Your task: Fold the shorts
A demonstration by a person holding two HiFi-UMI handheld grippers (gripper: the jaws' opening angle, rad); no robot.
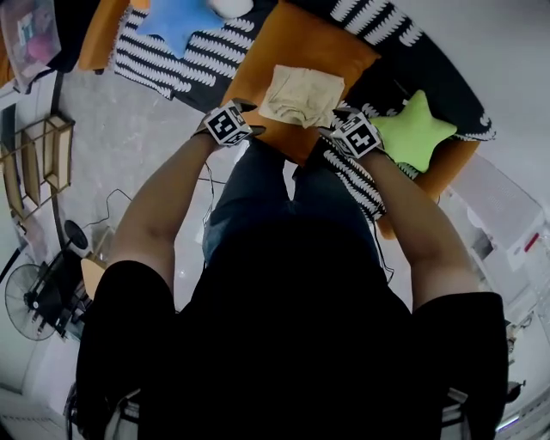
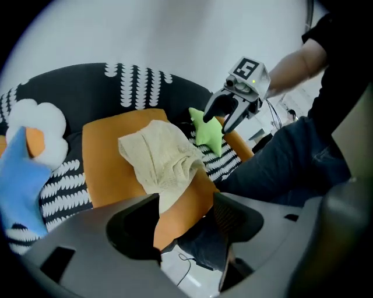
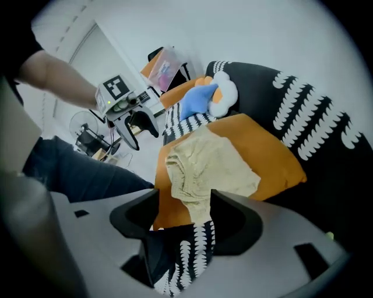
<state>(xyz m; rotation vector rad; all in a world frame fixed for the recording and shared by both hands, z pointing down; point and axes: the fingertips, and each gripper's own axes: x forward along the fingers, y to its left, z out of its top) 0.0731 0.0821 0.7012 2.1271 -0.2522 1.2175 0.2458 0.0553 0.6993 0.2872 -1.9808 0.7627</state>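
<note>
Cream shorts [image 1: 301, 94] lie folded in a rumpled square on an orange cushion [image 1: 296, 43]. My left gripper [image 1: 251, 131] hovers just off the shorts' near left corner, and my right gripper [image 1: 330, 131] off their near right corner. Neither touches the cloth. In the left gripper view the shorts [image 2: 160, 157] lie beyond my left gripper [image 2: 186, 218], whose jaws stand open and empty; the right gripper [image 2: 224, 115] shows open above the cushion. In the right gripper view the shorts [image 3: 207, 166] lie ahead of my open, empty right gripper [image 3: 183, 212], with the left gripper [image 3: 140, 125] open beyond.
A green star pillow [image 1: 414, 129] lies right of the cushion and a blue star pillow [image 1: 176, 17] far left, on a black sofa with white patterned fabric [image 1: 189, 51]. A white flower pillow [image 2: 35, 122] sits beside the blue one. The person's jeans-clad legs [image 1: 275, 189] are below the cushion.
</note>
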